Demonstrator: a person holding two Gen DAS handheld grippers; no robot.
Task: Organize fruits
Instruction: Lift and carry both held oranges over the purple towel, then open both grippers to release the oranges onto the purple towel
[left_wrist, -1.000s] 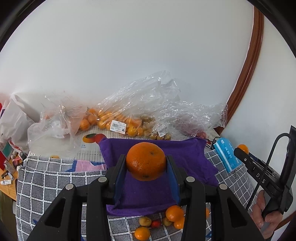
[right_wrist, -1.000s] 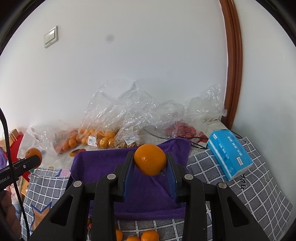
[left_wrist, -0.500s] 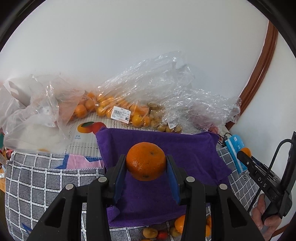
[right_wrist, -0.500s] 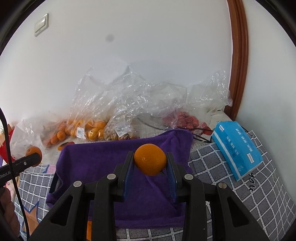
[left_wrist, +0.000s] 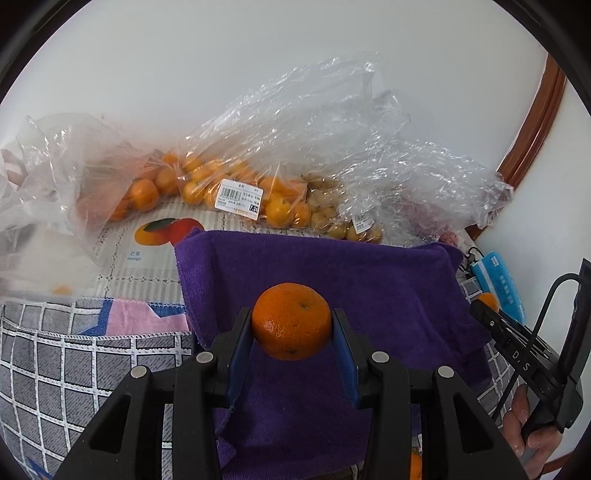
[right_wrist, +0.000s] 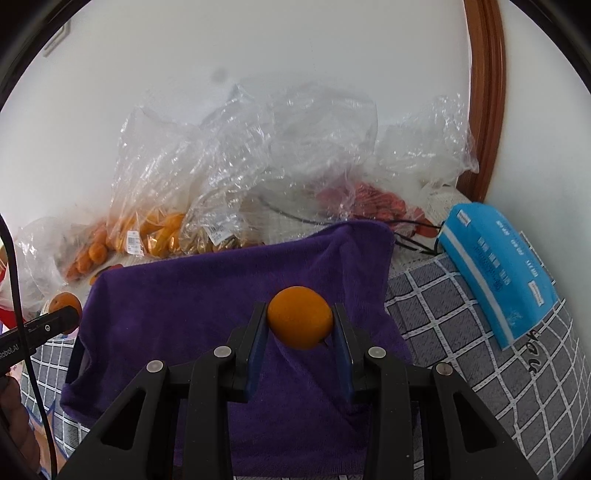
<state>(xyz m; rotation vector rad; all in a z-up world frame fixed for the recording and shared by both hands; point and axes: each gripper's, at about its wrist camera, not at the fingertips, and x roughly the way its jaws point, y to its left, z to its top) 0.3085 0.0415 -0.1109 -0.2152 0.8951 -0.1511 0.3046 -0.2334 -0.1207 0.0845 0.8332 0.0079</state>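
Bright, even daylight, soft shadows, glare on plastic bags (left_wrist: 332, 155), strong fisheye bending and dark corners, possibly slight edge blur.

A matt, fuzzy purple cloth (left_wrist: 332, 266) was seen beside crinkled glossy plastic bags (left_wrist: 332, 140); the orange (left_wrist: 291, 321) was dimpled.

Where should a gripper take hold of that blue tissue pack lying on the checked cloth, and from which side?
Grip the blue tissue pack across its narrow width, one finger on each long edge, near the middle. Come from above: it lies flat on the checked cloth, so only its top and edges are exposed. It looks soft, so probably squeeze lightly.
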